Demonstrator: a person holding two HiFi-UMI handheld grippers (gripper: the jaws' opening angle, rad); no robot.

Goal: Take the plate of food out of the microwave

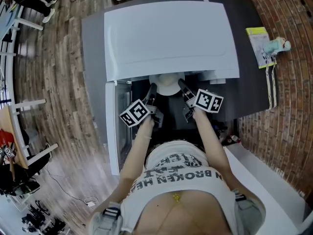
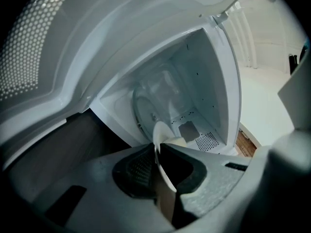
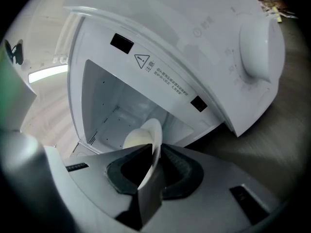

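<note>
Currently reaching forward with both bare forearms (image 1: 139,151), side by side from the waist, toward the open mouth of the white box-shaped microwave (image 1: 171,38) on the dark grey table (image 1: 254,92). Pointing the left gripper (image 1: 153,89) and the right gripper (image 1: 181,84) forward and slightly downward. Pinching the round white plate (image 1: 166,85) from opposite sides, with left jaws narrow and clamped on its left rim, right jaws narrow and clamped on its right rim. Holding that plate right at the cavity mouth, near the table's front edge, partly tucked under the microwave's top casing.

Only from the head view: seeing both arms whole, the open white door (image 1: 111,131) swung out at the left, and a yellow flat packet (image 1: 257,43) by the table's right edge. Only from the left gripper view: looking into the white cavity at a clear round turntable (image 2: 150,101) behind the plate. From both gripper views: catching a pale cream lump of food (image 2: 177,142) on the plate. Only from the right gripper view: finding a large white round knob (image 3: 262,50) on the front panel.
</note>
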